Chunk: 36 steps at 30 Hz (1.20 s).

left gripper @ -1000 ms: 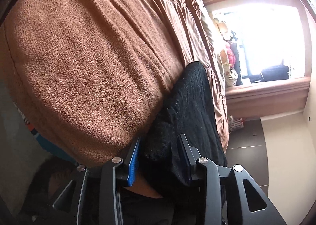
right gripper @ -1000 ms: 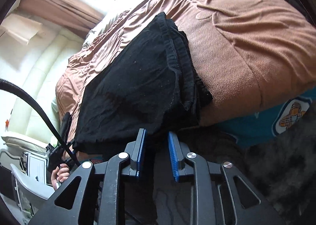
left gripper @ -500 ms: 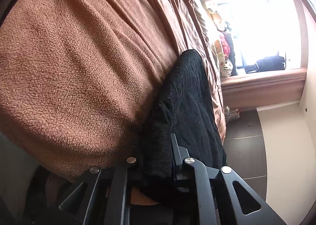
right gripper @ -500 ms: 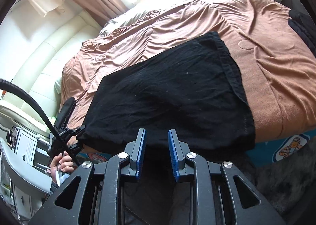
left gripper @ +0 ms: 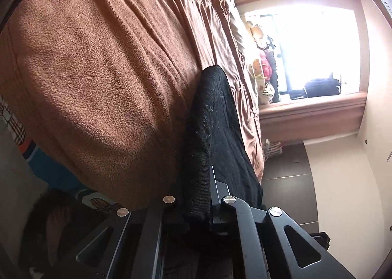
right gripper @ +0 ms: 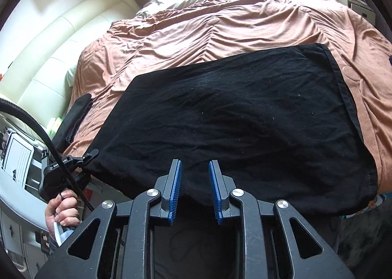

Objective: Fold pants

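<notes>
The left claw (left gripper: 196,195) is now clamped on a corner of the black pants (right gripper: 235,117); its jaws have just been closing, w/ the thick dark hem pinched between them where a sec. ago cloth sat loose in a wider gap. Seen from the right wrist, that same claw is at the far left corner of the garment, w/ the hand (right gripper: 64,210) gripping its handle just below. The right claw (right gripper: 194,191) is held apart, nothing between its blue pads, and is poised above the near edge of the pants at about mid-width. Compared w/ a sec. ago, the pants are no longer bunched in a heap: they are spread flat in a wide rectangle over the brown blanket (right gripper: 220,24) on the bed, directly ahead of the right claw, w/ the near edge hanging just over the bed's side. The right-hand corner lies well off to the right of that claw. Judged from this, the spreading step looks done and one corner is secured; a 2nd grip on the near edge or the opposite corner is probably needed before a fold can be carried over. Risk: w/ one corner held only, the cloth may drag and wrinkle.
</notes>
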Each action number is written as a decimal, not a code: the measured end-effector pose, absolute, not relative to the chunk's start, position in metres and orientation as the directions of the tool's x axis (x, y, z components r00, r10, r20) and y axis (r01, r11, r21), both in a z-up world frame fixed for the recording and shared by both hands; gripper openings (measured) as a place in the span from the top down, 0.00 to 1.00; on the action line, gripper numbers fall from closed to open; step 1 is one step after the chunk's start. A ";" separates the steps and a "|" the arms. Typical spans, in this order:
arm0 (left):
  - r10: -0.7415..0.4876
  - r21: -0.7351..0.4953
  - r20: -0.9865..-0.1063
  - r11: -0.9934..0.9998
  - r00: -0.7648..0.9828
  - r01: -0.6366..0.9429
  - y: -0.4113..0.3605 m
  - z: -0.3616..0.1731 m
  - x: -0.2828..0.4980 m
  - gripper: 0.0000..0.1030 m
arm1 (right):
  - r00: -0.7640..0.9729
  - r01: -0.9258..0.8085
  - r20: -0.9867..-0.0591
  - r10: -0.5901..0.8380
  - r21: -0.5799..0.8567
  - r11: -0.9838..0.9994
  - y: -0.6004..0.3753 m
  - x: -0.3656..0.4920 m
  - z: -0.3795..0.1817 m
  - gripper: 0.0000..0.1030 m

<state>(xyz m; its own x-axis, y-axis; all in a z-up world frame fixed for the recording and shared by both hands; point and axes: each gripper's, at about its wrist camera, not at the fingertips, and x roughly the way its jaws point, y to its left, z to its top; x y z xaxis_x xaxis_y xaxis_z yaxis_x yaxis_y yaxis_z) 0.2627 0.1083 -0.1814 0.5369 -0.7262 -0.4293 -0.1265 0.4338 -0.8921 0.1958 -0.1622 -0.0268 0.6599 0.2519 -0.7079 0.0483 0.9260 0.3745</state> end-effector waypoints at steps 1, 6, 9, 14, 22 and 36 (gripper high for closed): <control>-0.727 -0.894 -0.426 0.430 0.538 -0.128 0.109 -0.182 0.260 0.91 | 0.657 0.043 -0.711 0.251 0.367 0.929 -0.159 0.199 -0.027 0.79; -0.732 -0.897 -0.426 0.418 0.532 -0.142 0.111 -0.192 0.261 0.91 | 0.633 0.028 -0.739 0.233 0.322 0.946 -0.139 0.222 -0.035 0.79; -0.737 -0.899 -0.429 0.407 0.522 -0.163 0.107 -0.196 0.270 0.90 | 0.595 0.038 -0.776 0.208 0.286 0.957 -0.127 0.240 -0.050 0.79; -0.735 -0.892 -0.444 0.414 0.513 -0.179 0.104 -0.199 0.274 0.88 | 0.492 0.052 -0.839 0.232 0.294 0.954 -0.117 0.261 -0.076 0.79; -0.724 -0.885 -0.461 0.415 0.513 -0.210 0.104 -0.205 0.281 0.84 | 0.526 0.073 -0.822 0.219 0.300 0.951 -0.119 0.288 -0.063 0.79; -0.674 -0.866 -0.498 0.426 0.547 -0.263 0.098 -0.201 0.288 0.79 | 0.500 0.070 -0.849 0.168 0.233 0.970 -0.104 0.371 -0.074 0.91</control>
<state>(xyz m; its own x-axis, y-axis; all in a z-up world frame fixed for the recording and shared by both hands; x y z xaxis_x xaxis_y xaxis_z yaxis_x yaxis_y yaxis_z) 0.2883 0.0984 -0.2005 0.5466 -0.6736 -0.4975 -0.2627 0.4262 -0.8657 0.3712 -0.1041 -0.0736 0.5003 0.1680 -0.8494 0.0699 0.9700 0.2330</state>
